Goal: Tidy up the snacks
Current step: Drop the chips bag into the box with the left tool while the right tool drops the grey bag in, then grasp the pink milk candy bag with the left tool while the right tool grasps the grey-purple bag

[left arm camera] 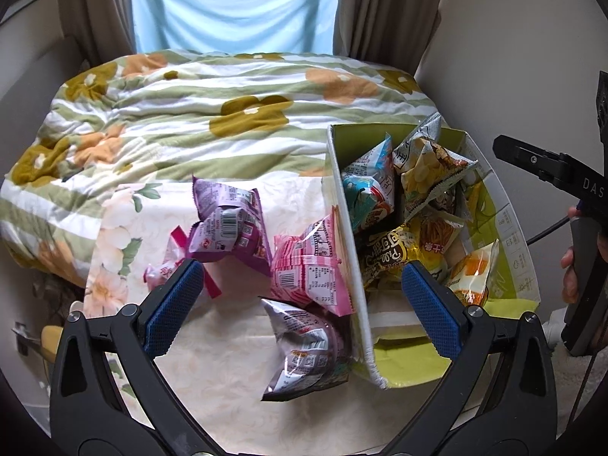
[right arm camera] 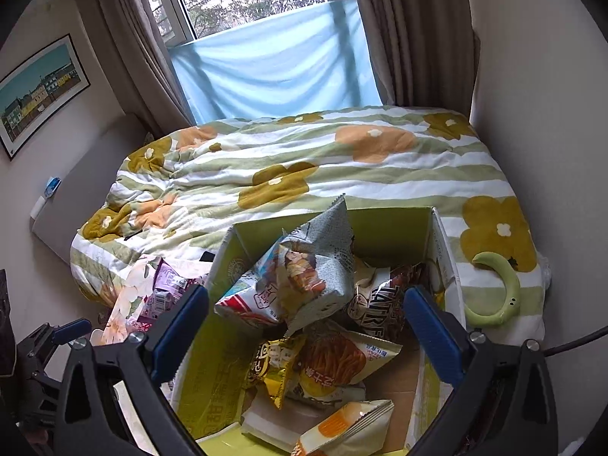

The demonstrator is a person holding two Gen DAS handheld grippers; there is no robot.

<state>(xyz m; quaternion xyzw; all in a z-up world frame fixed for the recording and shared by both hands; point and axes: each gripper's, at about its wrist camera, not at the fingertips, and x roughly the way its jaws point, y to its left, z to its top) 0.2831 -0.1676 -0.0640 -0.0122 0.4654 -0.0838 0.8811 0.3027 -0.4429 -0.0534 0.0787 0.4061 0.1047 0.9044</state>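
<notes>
A green-lined cardboard box (left arm camera: 344,205) holds several snack bags. Left of it on the cream floral cloth lie a purple bag (left arm camera: 228,224), a pink bag (left arm camera: 309,269), a silver-purple bag (left arm camera: 304,353) and a small pink packet (left arm camera: 165,269). My left gripper (left arm camera: 302,304) is open and empty, above the pink and silver bags beside the box's left wall. My right gripper (right arm camera: 306,338) is open and empty, hovering over the box (right arm camera: 197,391), above a grey bag (right arm camera: 319,266) and a yellow bag (right arm camera: 271,364). The right gripper also shows in the left wrist view (left arm camera: 547,169).
The box and cloth sit at the foot of a bed with a flowered green-striped duvet (left arm camera: 212,91). A green crescent-shaped object (right arm camera: 501,292) lies on the duvet right of the box. Walls stand close on both sides; curtains and a window lie beyond.
</notes>
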